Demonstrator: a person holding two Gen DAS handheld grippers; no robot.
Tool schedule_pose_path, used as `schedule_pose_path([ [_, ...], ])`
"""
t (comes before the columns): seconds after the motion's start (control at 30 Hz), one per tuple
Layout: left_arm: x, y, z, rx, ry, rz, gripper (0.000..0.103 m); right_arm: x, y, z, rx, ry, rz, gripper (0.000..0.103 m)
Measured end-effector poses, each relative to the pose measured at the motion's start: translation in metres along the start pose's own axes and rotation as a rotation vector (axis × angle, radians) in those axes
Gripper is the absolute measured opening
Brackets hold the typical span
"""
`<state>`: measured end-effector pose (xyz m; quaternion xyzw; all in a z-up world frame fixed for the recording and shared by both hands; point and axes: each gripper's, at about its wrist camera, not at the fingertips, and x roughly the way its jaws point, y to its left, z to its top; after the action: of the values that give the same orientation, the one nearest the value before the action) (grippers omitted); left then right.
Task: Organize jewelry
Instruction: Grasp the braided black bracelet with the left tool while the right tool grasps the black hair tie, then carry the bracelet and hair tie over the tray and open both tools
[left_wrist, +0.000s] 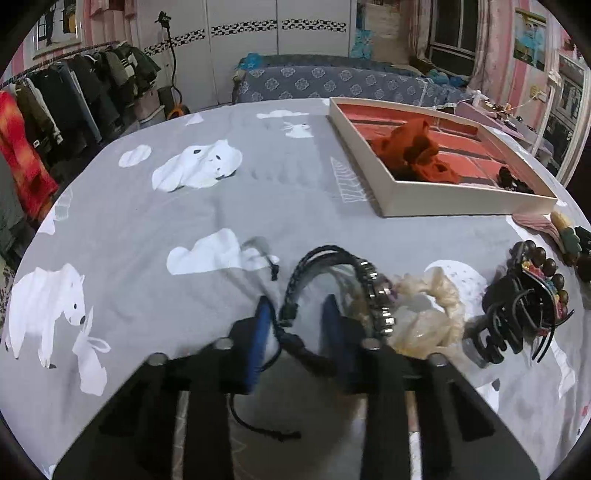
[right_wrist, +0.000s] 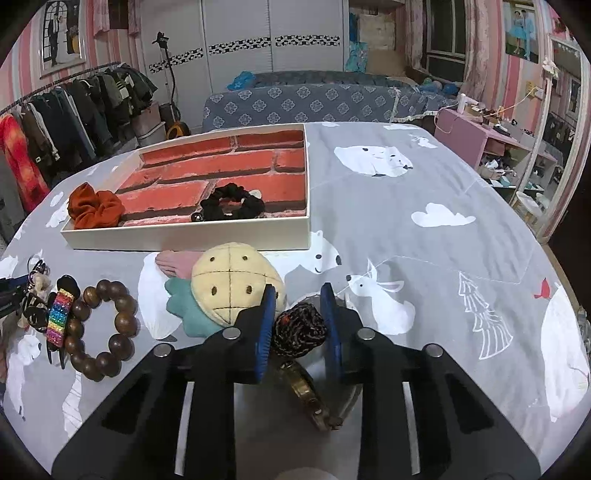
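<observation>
— From the left wrist: the left gripper has its blue jaws apart, straddling the clasp end of a black braided leather bracelet that lies on the polar-bear bedsheet. Nothing is pinched yet.

— How would that cord handle, you reckon?

— Light and floppy, I'd judge; take it by the thick braided part, not the thin tail cords. The metal-link bracelet touching it looks heavier and slicker. Just beside that sit a cream scrunchie and a black claw clip. The white tray is well away, an orange scrunchie inside.

— And the right wrist?

— The right gripper has its jaws open around a dark speckled hair tie, not squeezing it that I can see. Soft and springy, probably; grip across the bunched middle. A gold-toned bracelet lies under the fingers, stiff-looking. A wooden bead bracelet and pineapple plush clip lie to the left, before the tray holding a black scrunchie.
</observation>
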<state>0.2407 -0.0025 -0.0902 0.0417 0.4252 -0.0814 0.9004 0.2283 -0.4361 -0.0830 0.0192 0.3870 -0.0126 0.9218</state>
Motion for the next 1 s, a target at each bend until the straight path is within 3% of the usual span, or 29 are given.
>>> schedule_pose_path([
  [0.03,-0.001,0.001,0.000,-0.007,-0.005,0.006,0.017,-0.001,0.000,0.000,0.003,-0.002,0.005,0.024],
  [0.13,-0.005,0.007,-0.001,-0.037,-0.025,-0.005,0.010,-0.003,0.000,0.000,0.005,-0.007,0.020,0.022],
  [0.47,-0.034,0.012,0.000,-0.070,-0.112,-0.010,0.009,-0.036,-0.008,0.006,0.056,-0.127,0.055,0.022],
  [0.83,-0.108,0.012,0.010,-0.062,-0.250,0.035,0.009,-0.085,-0.005,0.011,0.056,-0.231,0.072,0.022],
  [1.0,-0.140,0.009,0.025,-0.066,-0.318,0.040,0.009,-0.123,0.002,0.028,0.032,-0.310,0.078,0.022],
])
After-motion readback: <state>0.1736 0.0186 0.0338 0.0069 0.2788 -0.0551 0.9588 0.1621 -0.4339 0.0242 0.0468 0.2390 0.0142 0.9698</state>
